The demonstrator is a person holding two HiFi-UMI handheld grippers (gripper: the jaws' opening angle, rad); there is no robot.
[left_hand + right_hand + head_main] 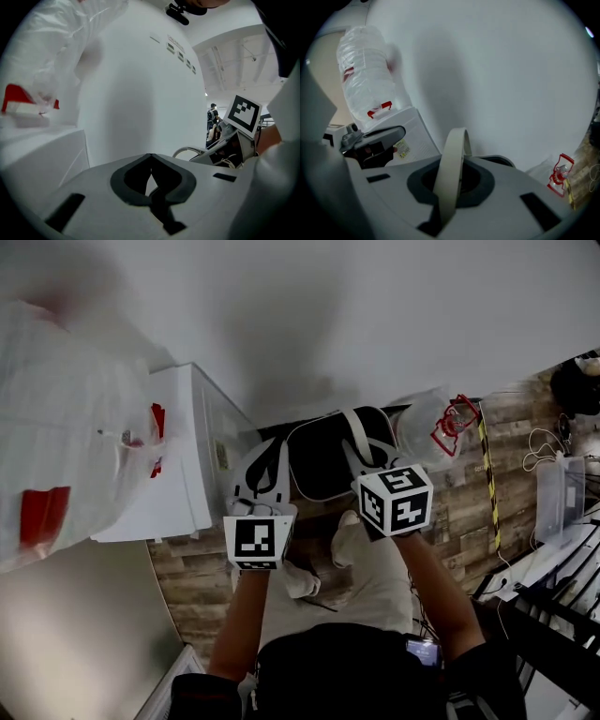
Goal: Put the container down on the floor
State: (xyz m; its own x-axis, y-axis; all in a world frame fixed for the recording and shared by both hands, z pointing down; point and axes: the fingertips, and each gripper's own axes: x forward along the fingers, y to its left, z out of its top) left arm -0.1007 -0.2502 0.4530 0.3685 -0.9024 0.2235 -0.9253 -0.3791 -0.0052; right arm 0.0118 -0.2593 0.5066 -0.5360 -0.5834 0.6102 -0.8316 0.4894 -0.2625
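Container: one, a dark tub or tote with a white rim, at the centre of the head view, hanging at 12 o'clock from both marker cubes, over the wood-plank floor and close to the wall. Cannot tell whether its base touches the floor; my reading is not yet set down. White strap: one seen for certain, a flat band arching over the mouth. Right gripper has its fingers clamped on that strap, the band running up between them. Left gripper has its fingers together, tips meeting, and its own view shows nothing between them. In the head view it sits at the container's 9 o'clock edge, and whether it pinches anything there is unclear. Handling, as a judgement: soft-sided and light, dark inside with no load visible. The strap is thin and smooth, so it may slide or twist. Best held at the strap's crown, with the rim steadied on the other side. Around it: one white cabinet at 9 o'clock and two clear plastic bags with red print, one large at 10 o'clock and one smaller at 2 o'clock.
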